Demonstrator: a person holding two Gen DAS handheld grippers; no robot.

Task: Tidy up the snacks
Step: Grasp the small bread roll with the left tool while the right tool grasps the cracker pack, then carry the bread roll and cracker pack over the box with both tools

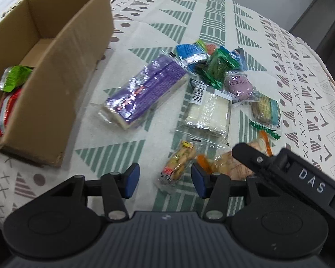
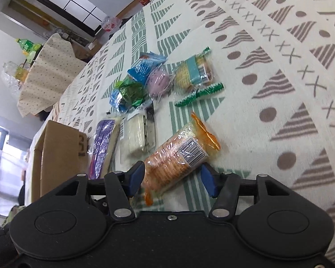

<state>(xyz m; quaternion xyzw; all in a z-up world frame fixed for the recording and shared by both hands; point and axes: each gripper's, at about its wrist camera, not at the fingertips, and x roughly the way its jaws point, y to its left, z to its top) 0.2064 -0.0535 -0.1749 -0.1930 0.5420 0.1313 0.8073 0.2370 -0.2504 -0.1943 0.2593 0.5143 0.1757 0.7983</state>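
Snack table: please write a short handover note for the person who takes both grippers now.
Left gripper: open, small clear snack packet between the jaws, pads clear of it.
Right gripper: jaws around orange cracker pack; grip unclear.
Done: green packet and red packet in cardboard box.
Left: purple pack, white wafer pack, pile of small packets, all on tablecloth.

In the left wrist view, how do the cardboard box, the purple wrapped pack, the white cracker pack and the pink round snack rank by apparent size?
Largest to smallest:
1. cardboard box
2. purple wrapped pack
3. white cracker pack
4. pink round snack
The box lies nearer the camera, but it clearly outsizes the rest.
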